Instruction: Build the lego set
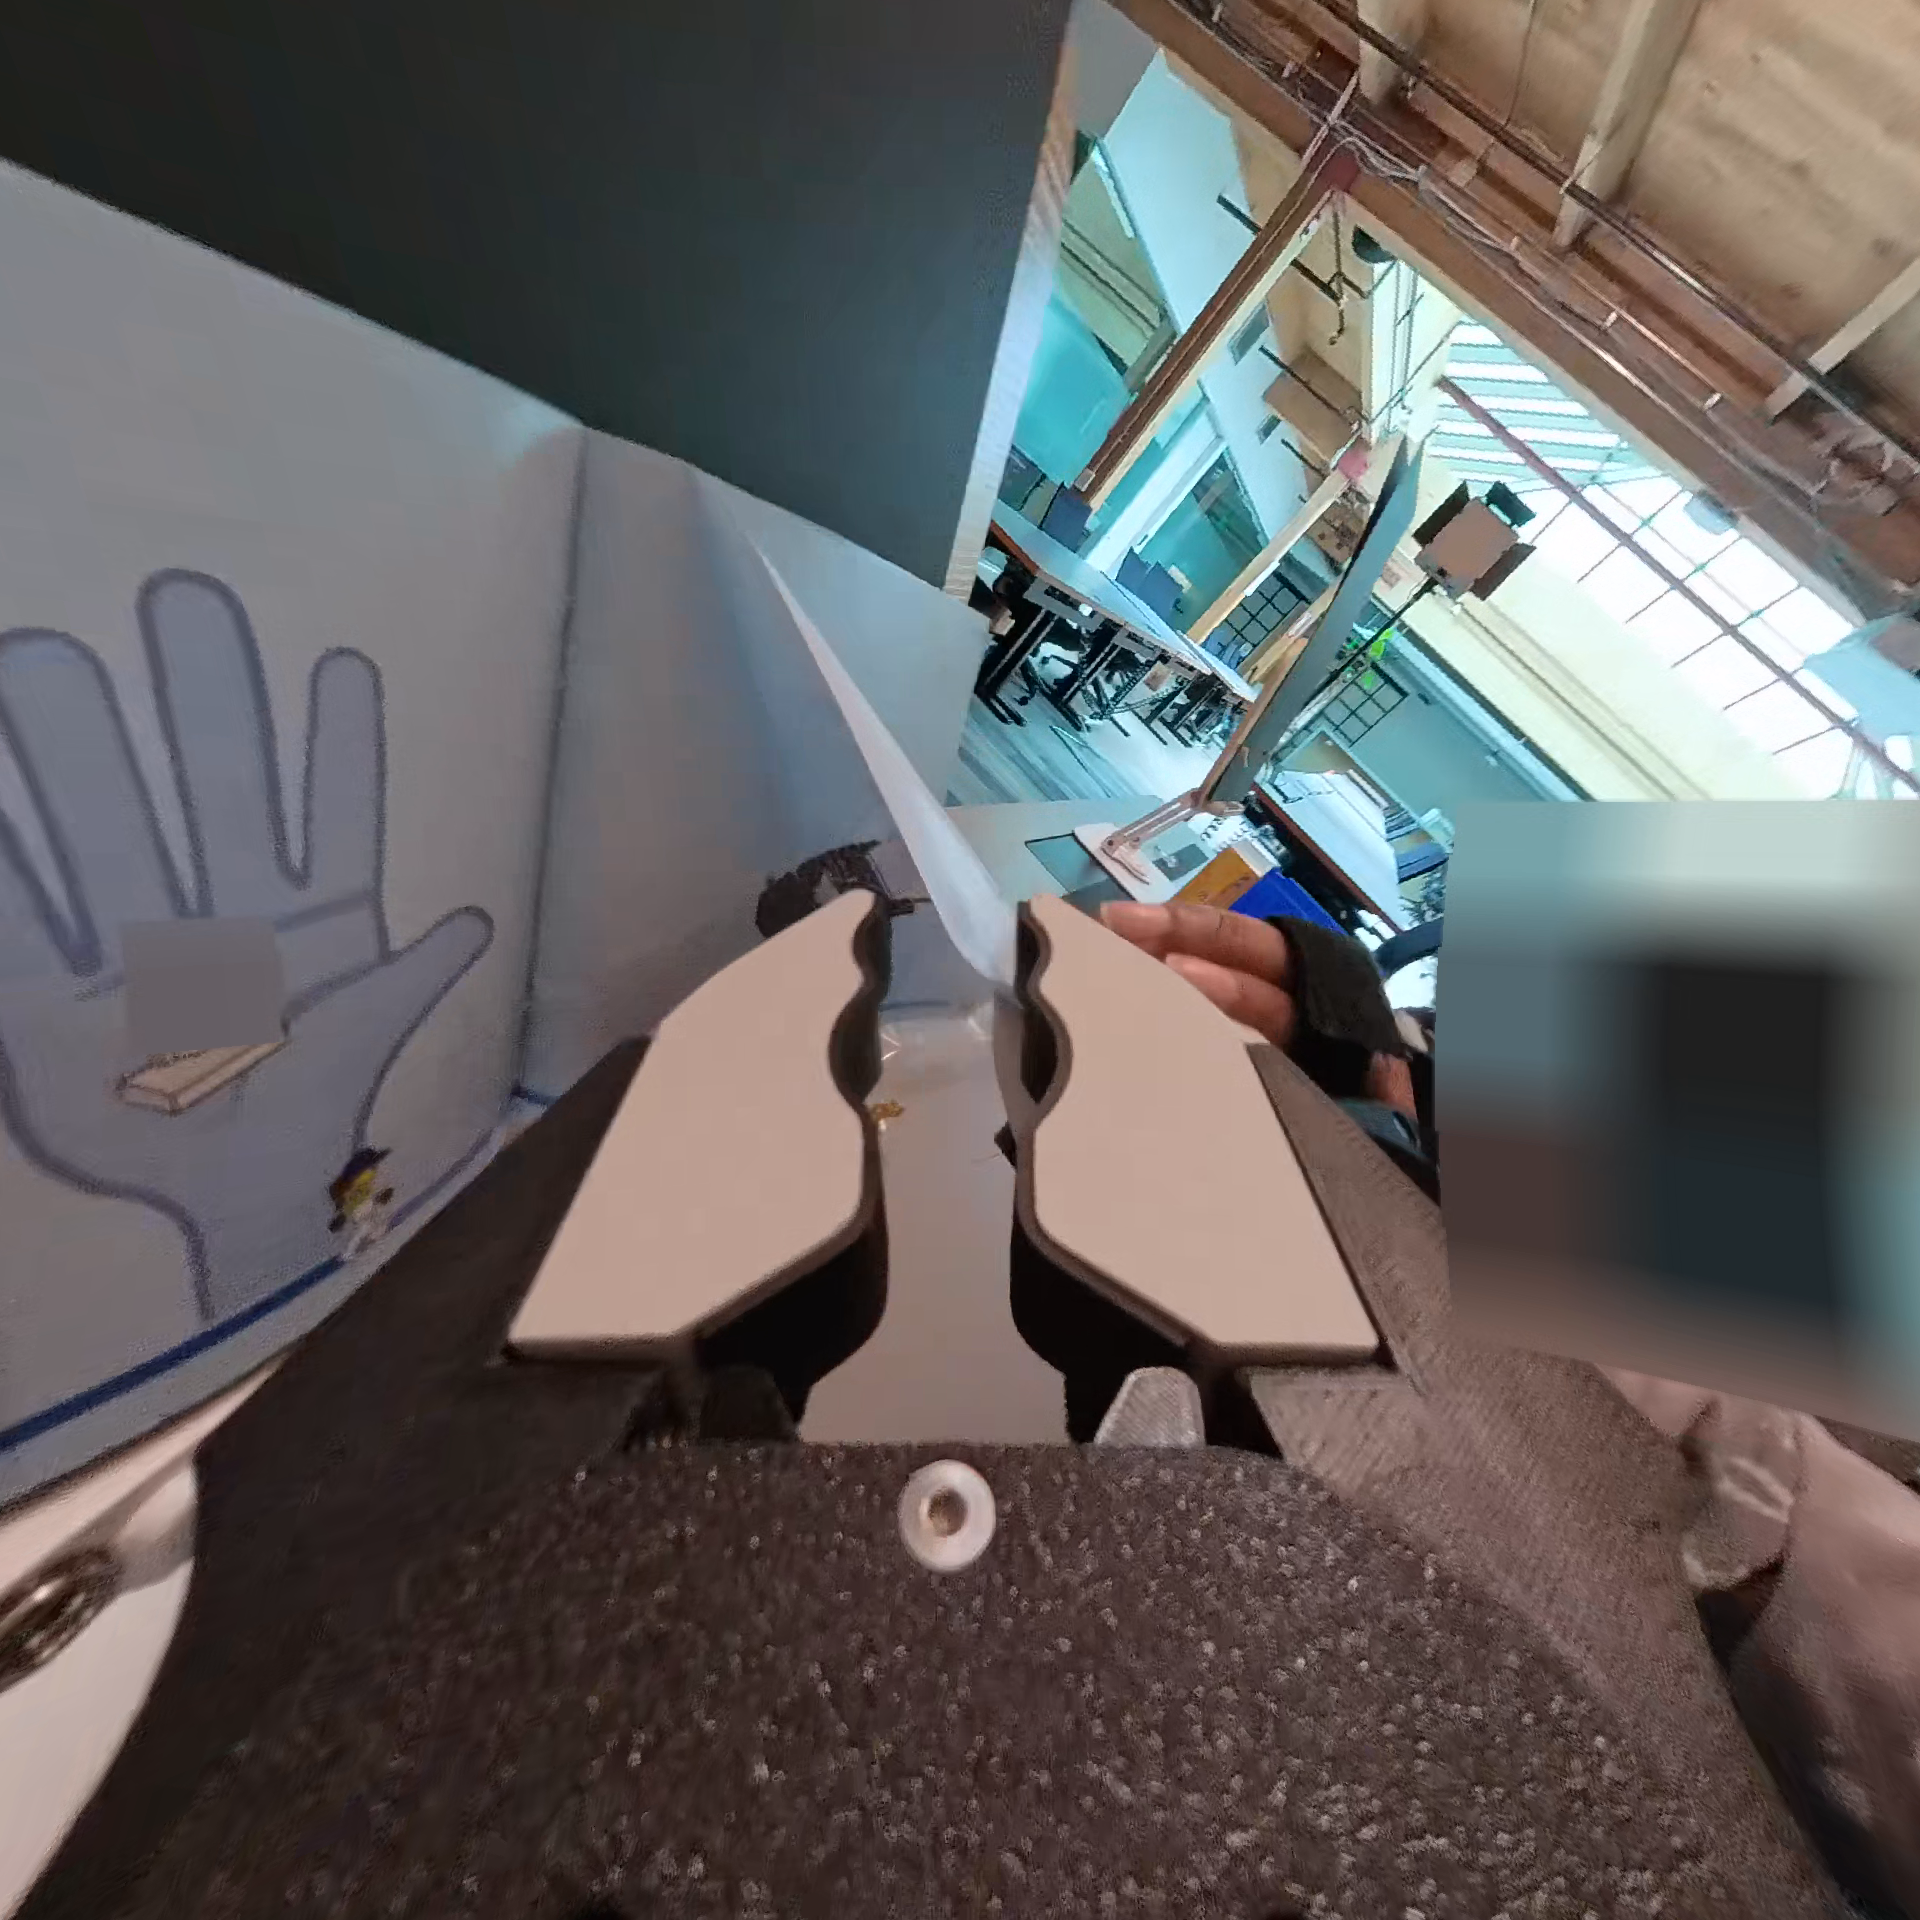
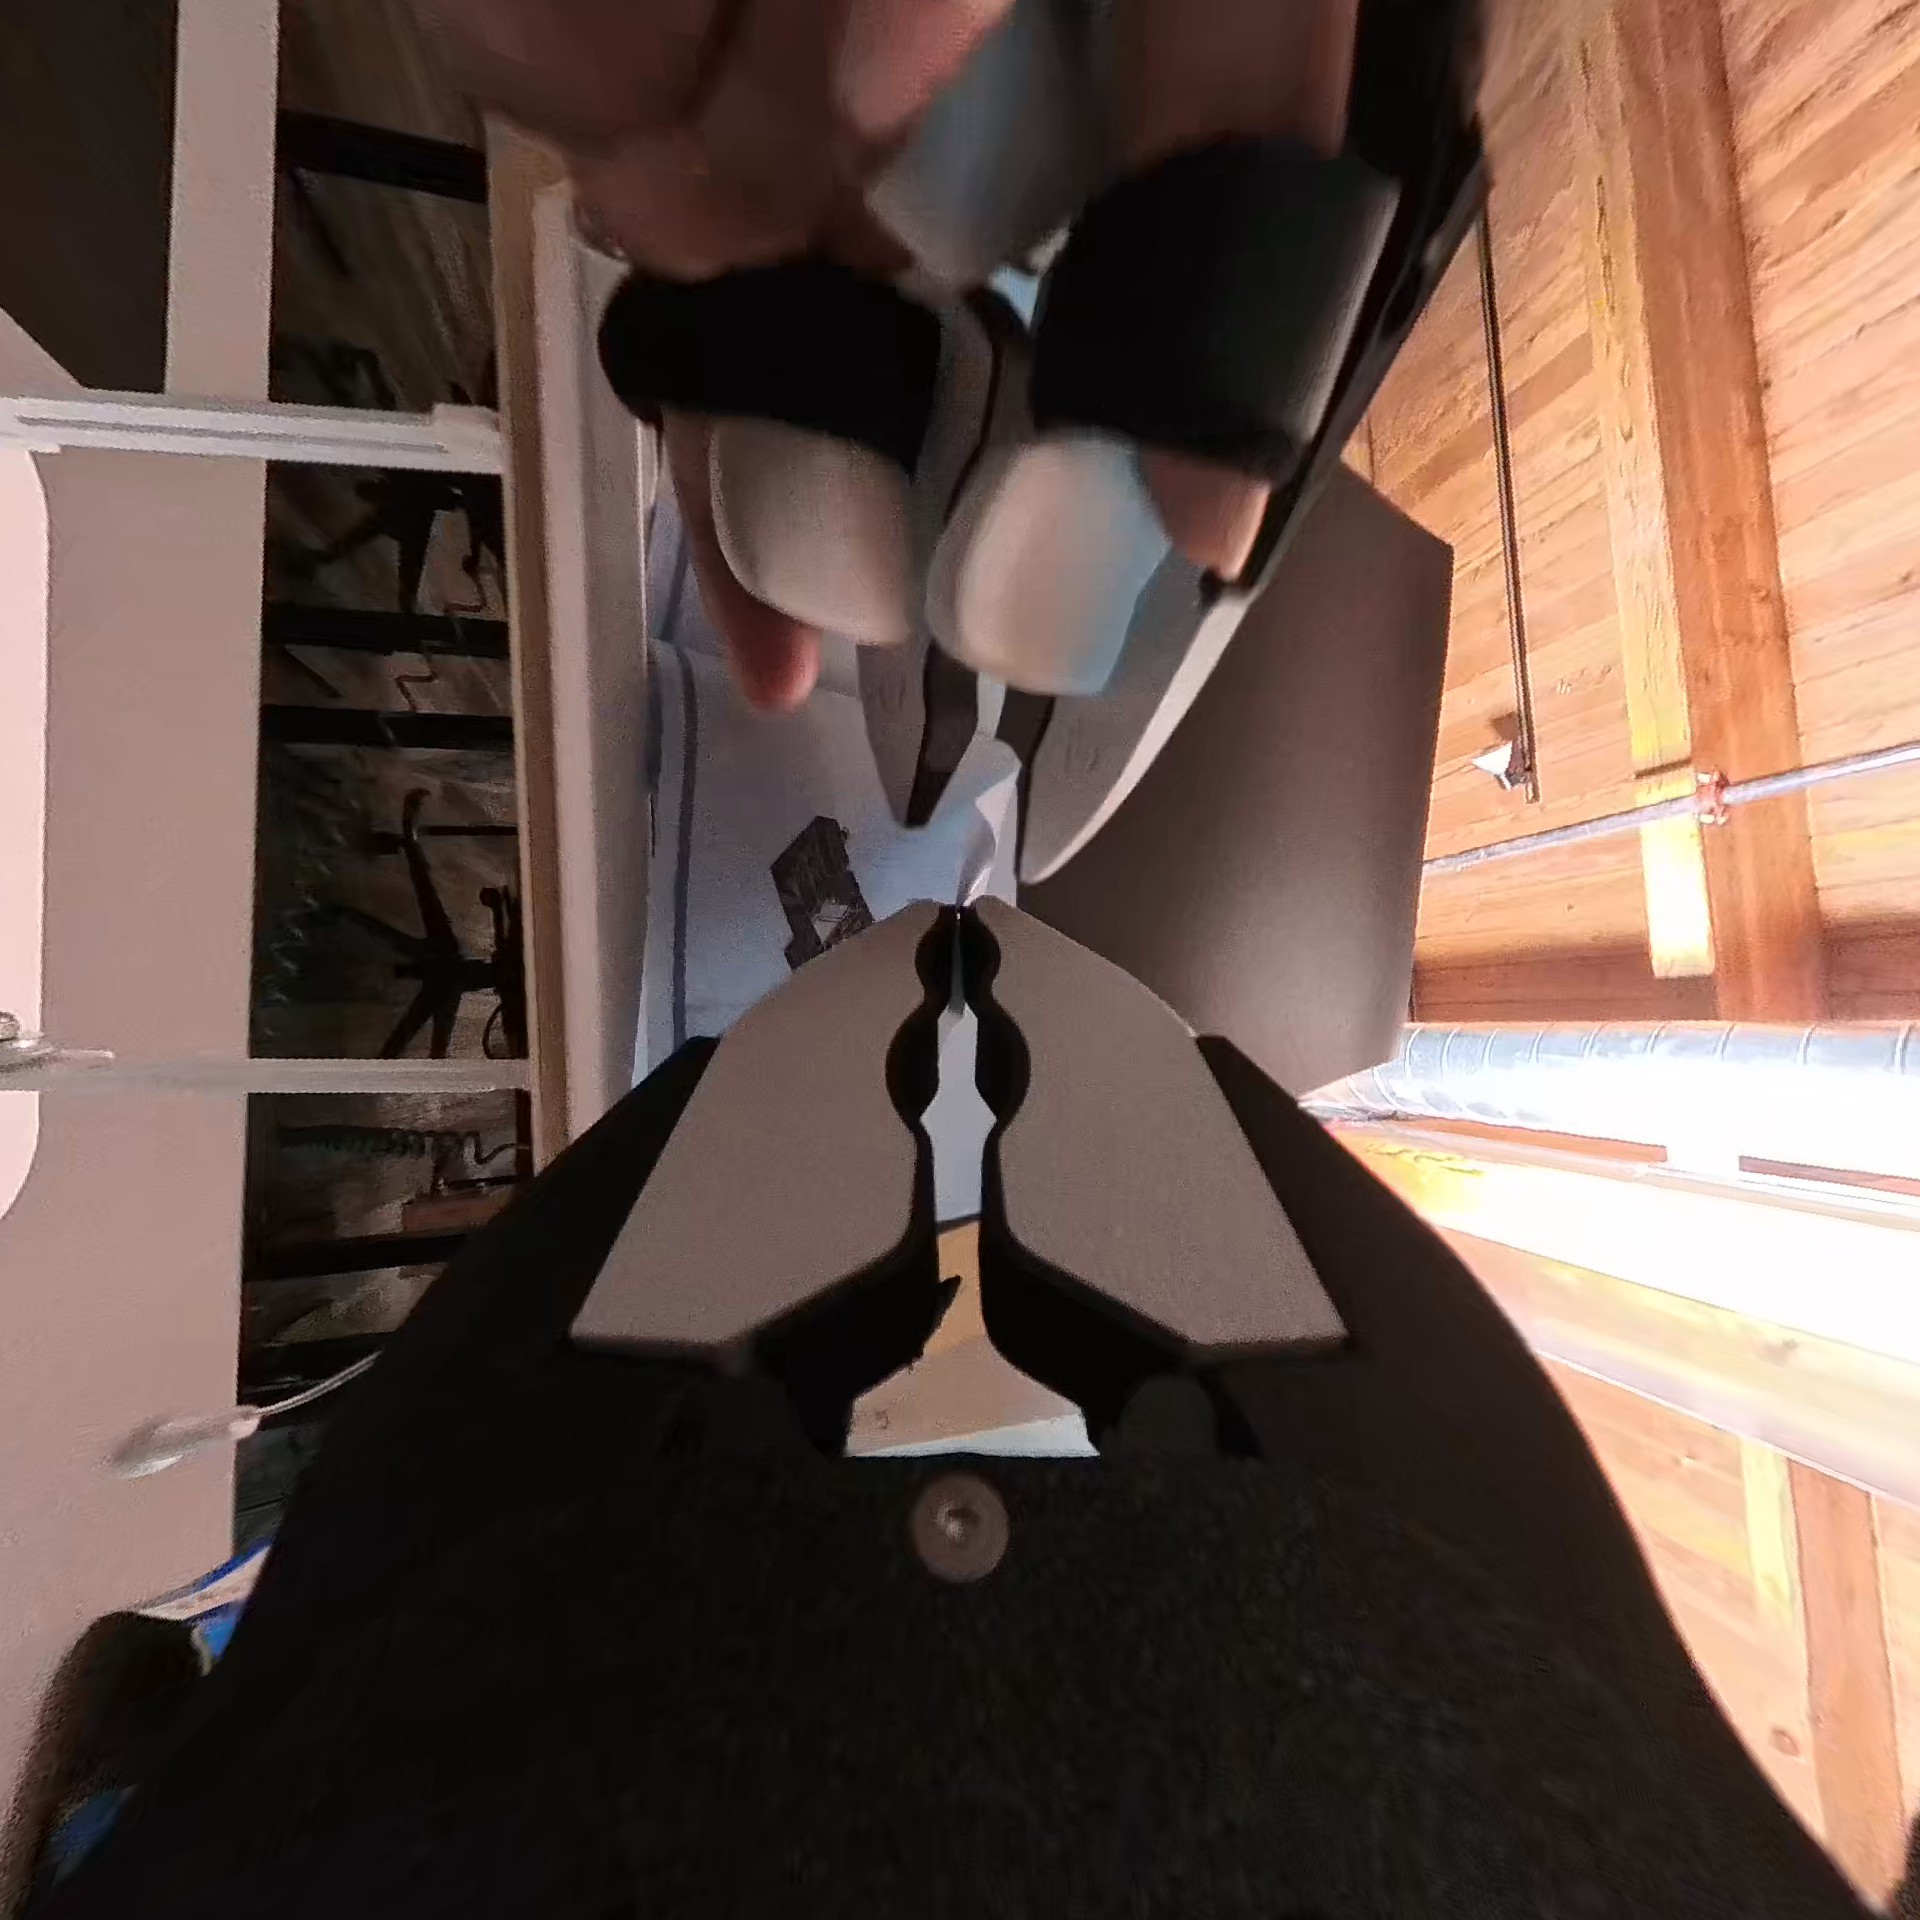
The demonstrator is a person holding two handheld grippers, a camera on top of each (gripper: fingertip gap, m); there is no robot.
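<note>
R gripper (image 2: 958, 912) jaws clenched on instruction booklet (image 1: 312, 727) page edge; L gripper (image 1: 954, 920) jaws released astride it, hand (image 1: 1236, 961) just beyond.

A dark wall (image 1: 623, 260) stands behind the work area, and past its edge lies a room with long tables (image 1: 1122, 613) and a panel light on a stand (image 1: 1470, 540). Exposed wooden ceiling beams (image 1: 1558, 135) run overhead. The right wrist view shows wood planking (image 2: 1714, 416) and a metal duct (image 2: 1662, 1060).
</note>
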